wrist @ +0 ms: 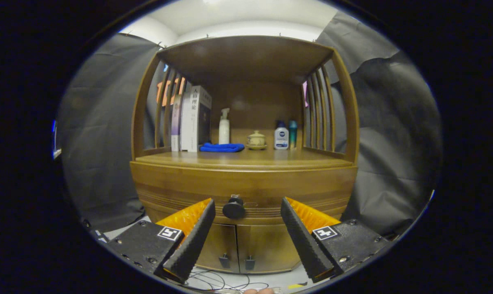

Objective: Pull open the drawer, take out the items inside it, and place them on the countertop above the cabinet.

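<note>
A wooden cabinet stands straight ahead, its drawer front [189, 192] closed under the countertop [246, 159]. A round dark knob [233, 208] sticks out of the drawer's middle. My gripper [248, 206] is open, its fingertips spread wide to either side of the knob, which lies between them and a little beyond. Neither finger touches the knob. The drawer's contents are hidden.
On the countertop stand books [193, 120] at the left, a folded blue cloth [222, 147], a white pump bottle [224, 127], a small lidded cup [256, 140] and two bottles [285, 135]. Slatted sides and a top shelf enclose it. Two lower doors [246, 245] sit below; cables [217, 281] lie on the floor.
</note>
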Tool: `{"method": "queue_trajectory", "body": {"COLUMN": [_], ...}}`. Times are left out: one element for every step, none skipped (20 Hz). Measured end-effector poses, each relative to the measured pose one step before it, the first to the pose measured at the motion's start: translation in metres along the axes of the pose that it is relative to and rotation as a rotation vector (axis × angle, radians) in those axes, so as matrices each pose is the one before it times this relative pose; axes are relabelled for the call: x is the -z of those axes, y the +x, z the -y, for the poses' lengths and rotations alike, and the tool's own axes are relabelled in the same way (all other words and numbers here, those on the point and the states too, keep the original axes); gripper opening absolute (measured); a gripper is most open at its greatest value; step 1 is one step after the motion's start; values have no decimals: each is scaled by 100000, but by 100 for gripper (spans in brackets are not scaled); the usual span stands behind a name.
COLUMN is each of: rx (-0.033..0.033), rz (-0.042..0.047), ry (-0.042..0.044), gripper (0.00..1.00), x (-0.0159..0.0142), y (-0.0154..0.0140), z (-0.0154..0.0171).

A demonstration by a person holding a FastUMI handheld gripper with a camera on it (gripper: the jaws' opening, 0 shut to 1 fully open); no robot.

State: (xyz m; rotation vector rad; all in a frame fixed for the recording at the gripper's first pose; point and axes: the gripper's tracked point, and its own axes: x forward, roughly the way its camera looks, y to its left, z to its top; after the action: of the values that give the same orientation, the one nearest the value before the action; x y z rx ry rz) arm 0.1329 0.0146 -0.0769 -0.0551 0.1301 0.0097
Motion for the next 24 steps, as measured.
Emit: {"method": "queue_trajectory", "body": {"rx": [-215, 81, -4, -318, 165, -178, 167, -191, 97, 574, -387, -63, -255, 89, -80, -329, 247, -304, -375, 754, 690, 412, 359, -21], "rz": [-992, -421, -556, -123, 167, -579, -997, -604, -300, -1114, -838, -1289, -1323, -549, 0, 164, 498, 216, 115, 455, -13, 108, 149, -173], "ry": [-1612, -1416, -1092, -581, -293, -382, -67, 295, 541, 322, 432, 346, 146, 234, -136, -414, -393, -513, -190, -618, -1012, -96, 191, 439], "gripper": [100, 100, 100, 100, 100, 100, 100, 100, 100, 100, 100, 98, 93, 88, 83, 77, 72, 67, 62, 57, 52, 47, 45, 44], "x": [392, 341, 214, 255, 9, 203, 158, 151, -30, 288, 201, 260, 270, 229, 46, 30, -46, -52, -95, 192, -164, 54, -35, 63], "y": [1006, 813, 868, 373, 393, 941, 684, 443, 364, 332, 171, 143, 133, 85, 47, 45, 28, 52, -153, 184, -131, -12, -47, 51], "z": [-219, -280, -234, -231, -109, -127, -70, -23, -84, 208, -87, -41, -61, -69, -49, -35, 40, -11, -195, 187, -35, -39, -95, 50]}}
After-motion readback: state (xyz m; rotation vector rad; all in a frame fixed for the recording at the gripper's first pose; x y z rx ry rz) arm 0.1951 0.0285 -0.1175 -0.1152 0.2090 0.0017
